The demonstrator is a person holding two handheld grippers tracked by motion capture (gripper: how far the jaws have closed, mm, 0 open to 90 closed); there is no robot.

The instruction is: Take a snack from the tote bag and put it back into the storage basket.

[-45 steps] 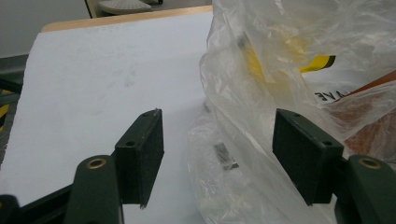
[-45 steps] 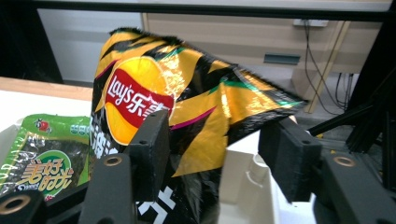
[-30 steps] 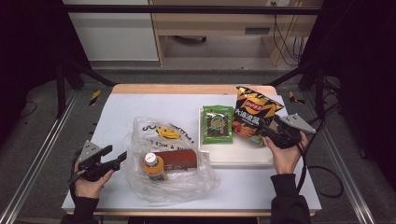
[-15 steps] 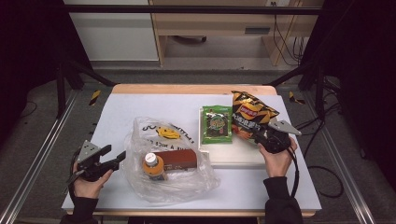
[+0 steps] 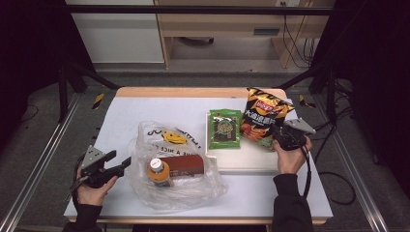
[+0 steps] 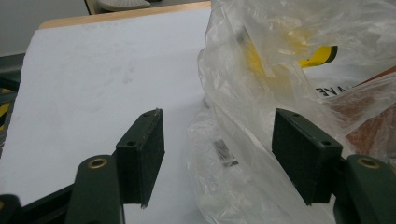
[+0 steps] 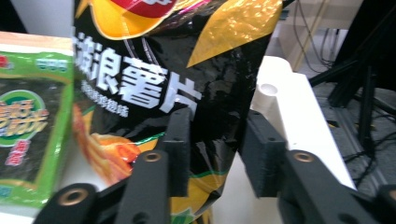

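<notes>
A black and orange chips bag (image 5: 261, 116) leans on the right part of a white board (image 5: 241, 159). Its lower right corner (image 7: 219, 116) sits between the pads of my right gripper (image 5: 279, 137) (image 7: 217, 144), whose jaws have just been closing and now pinch it. A clear plastic bag (image 5: 179, 169) lies at the front left, holding a bottle with an orange cap (image 5: 158, 170) and a brown packet (image 5: 184, 164). My left gripper (image 5: 122, 158) (image 6: 217, 140) stands open at the bag's left edge, with loose film (image 6: 233, 154) between its jaws.
A green seaweed pack (image 5: 224, 128) lies on the board just left of the chips bag. The white table top (image 5: 145, 111) has free room at the back left. Metal rails and dark stands flank the table, and cables run at the right.
My right gripper has moved down and left onto the chips bag's lower corner, and its jaws have narrowed around it. The left gripper has stayed where it was.
</notes>
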